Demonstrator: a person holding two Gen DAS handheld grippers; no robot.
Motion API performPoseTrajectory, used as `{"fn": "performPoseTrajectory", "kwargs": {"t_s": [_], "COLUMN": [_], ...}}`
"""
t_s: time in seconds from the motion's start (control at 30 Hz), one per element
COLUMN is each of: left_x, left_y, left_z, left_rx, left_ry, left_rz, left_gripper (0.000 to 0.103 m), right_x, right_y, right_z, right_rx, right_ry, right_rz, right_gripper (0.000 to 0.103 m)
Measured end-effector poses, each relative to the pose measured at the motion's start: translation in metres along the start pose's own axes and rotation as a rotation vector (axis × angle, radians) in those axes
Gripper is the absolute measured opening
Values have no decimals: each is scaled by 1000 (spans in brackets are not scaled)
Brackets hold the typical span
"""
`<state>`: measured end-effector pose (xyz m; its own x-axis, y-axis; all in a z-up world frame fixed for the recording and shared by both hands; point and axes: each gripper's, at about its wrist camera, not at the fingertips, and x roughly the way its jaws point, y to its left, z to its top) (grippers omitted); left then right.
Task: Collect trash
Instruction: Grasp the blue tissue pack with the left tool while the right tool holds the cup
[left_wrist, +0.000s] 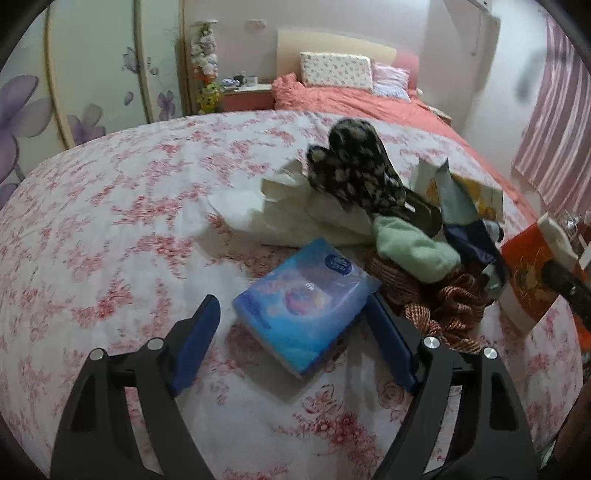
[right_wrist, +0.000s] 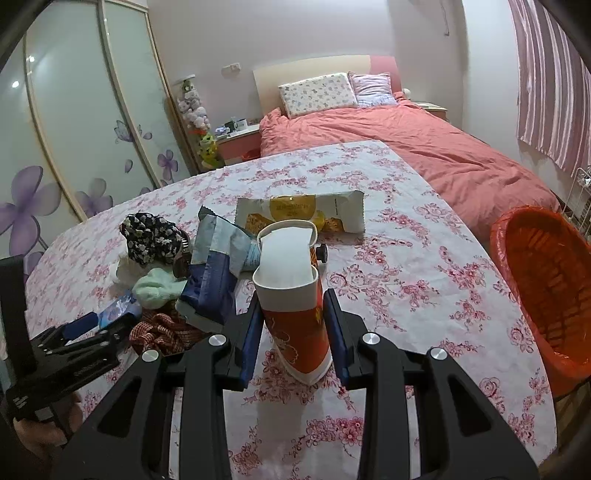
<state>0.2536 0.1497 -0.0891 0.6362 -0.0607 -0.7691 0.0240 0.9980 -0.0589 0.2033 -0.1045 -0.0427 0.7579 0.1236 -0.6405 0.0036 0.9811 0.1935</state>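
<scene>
Gripping a squashed red-and-white paper cup (right_wrist: 293, 295), the right claw (right_wrist: 293, 332) has both blue pads pressed on the cup's sides, holding it just above the floral-clothed surface (right_wrist: 424, 295). The left claw (left_wrist: 291, 347) is spread wide, one blue finger (left_wrist: 195, 343) on each side of a blue plastic tissue pack (left_wrist: 306, 306) lying flat on the surface; no contact visible, nothing gripped.

Progress, judged: early. One piece of trash is in hand; the orange plastic basket with red liner (right_wrist: 546, 295), off the surface's right edge, shows no contents from this angle, though its bottom is partly hidden. The cup is not yet in it.

Count, near to far:
- paper cup: one, held.
- tissue pack: one; likely not trash.
- red-and-white twisted rope bundle (left_wrist: 439, 299): one.
- pale green cloth wad (left_wrist: 413, 254): one.
- blue-and-grey foil snack bag (right_wrist: 214, 273): one, crumpled.
- black-and-white floral fabric piece (left_wrist: 354, 166): one.
- crumpled white paper or tissue (left_wrist: 280, 206): one heap; sheets cannot be counted.
- white-and-yellow snack wrapper (right_wrist: 299, 214): one, flat, farthest.

Left, judged: cup, foil bag, wrapper, white paper. A small dark item behind the cup is too hidden to name.
</scene>
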Motion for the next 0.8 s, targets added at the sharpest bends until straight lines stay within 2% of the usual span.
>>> {"fn": "performPoseTrajectory", "kwargs": {"t_s": [0.13, 0.53, 0.6, 0.63, 0.8], "left_x": [10, 12, 11, 10, 6], "left_y": [-2, -13, -15, -15, -14], "left_z": [7, 3, 2, 2, 0], "left_rx": [-2, 61, 62, 62, 46], "left_ry": [18, 35, 32, 28, 22], "left_rz": [-16, 34, 38, 39, 47], "left_gripper": [80, 65, 62, 56, 51], "right_x": [0, 1, 1, 1, -5], "right_y": [0, -3, -4, -4, -9], "right_z": [0, -1, -2, -2, 1], "right_rx": [0, 4, 7, 9, 16], "right_ry": [0, 1, 1, 2, -9], "right_rz": [0, 2, 5, 6, 13], "right_gripper": [33, 33, 33, 33, 33]}}
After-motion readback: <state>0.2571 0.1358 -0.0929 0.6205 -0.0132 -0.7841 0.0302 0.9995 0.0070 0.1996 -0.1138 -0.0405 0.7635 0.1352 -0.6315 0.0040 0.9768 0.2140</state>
